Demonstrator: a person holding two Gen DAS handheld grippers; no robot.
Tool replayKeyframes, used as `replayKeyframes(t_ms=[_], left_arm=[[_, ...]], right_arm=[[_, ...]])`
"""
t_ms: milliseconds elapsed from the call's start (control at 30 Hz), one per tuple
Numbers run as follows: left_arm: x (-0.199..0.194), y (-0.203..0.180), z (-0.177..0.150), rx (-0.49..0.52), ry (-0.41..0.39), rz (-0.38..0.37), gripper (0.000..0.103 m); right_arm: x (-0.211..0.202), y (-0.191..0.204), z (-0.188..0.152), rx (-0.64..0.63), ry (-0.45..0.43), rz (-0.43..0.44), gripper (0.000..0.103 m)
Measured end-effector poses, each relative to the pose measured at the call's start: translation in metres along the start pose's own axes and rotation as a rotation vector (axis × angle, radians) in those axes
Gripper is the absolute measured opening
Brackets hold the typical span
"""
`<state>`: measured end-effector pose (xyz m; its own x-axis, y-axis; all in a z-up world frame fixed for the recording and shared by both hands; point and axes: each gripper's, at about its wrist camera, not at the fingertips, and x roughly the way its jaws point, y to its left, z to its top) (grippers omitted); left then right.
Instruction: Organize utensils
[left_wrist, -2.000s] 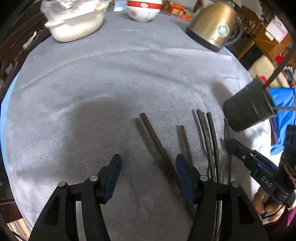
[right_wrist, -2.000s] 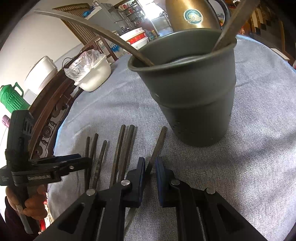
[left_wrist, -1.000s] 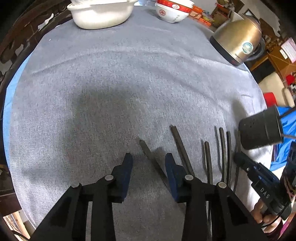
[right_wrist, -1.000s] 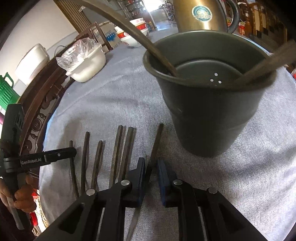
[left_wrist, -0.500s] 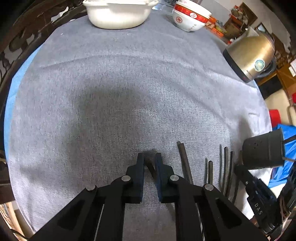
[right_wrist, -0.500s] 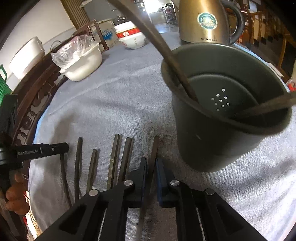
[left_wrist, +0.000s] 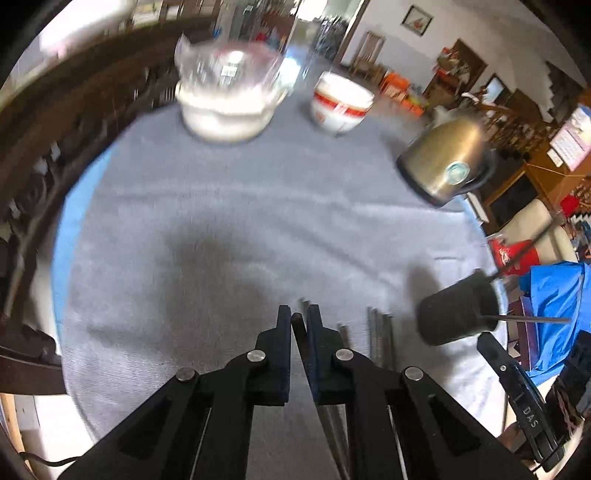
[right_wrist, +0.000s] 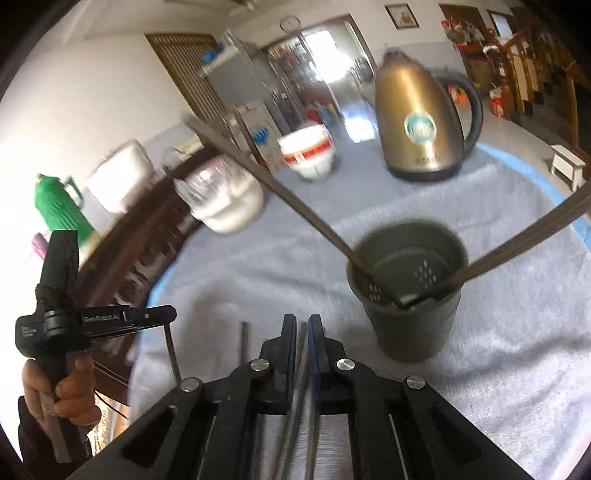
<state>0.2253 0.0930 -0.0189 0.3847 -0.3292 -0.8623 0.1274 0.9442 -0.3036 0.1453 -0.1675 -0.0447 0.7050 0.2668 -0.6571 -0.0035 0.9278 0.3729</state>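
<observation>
Both views are blurred. My left gripper (left_wrist: 297, 314) is shut on a dark chopstick (left_wrist: 307, 365) and holds it above the grey tablecloth. Several more chopsticks (left_wrist: 380, 332) lie on the cloth just to its right. The dark utensil cup (left_wrist: 458, 314) stands further right. My right gripper (right_wrist: 302, 321) is shut on another chopstick (right_wrist: 300, 369), left of and nearer than the cup (right_wrist: 410, 291). Two chopsticks lean out of that cup. In the right wrist view the left gripper (right_wrist: 162, 314) sits at the left with its chopstick (right_wrist: 171, 350) hanging from it.
A gold kettle (left_wrist: 443, 166), a red-banded white bowl (left_wrist: 340, 107) and a plastic-covered white dish (left_wrist: 227, 107) stand at the far side of the round table (left_wrist: 166, 221). A carved wooden chair back (right_wrist: 147, 236) runs along its left. A blue cloth (left_wrist: 554, 295) lies off the right edge.
Both grippers closed on a chopstick each and rose off the cloth with it. Both cameras tilted up, so the far bowls and the kettle show more fully.
</observation>
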Motion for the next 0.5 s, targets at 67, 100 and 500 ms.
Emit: replayKeyframes(t_ms=[67,100,500], left_arm=[[-0.015,-0.005,0.002,0.024,-0.03,0.005,0.008],[-0.021,-0.011,0.002,0.037,-0.046,0.006,0.008],[-0.07,-0.041,-0.023,0.16,-0.2,-0.016,0.008]], right_arm=[[-0.002,0.002,0.001,-0.016,0.01,-0.025,0.007],[-0.003,0.002,0.0,-0.018,0.013,-0.028,0.007],[0.039,-0.01,-0.025,0.035,0.227,-0.032,0.054]])
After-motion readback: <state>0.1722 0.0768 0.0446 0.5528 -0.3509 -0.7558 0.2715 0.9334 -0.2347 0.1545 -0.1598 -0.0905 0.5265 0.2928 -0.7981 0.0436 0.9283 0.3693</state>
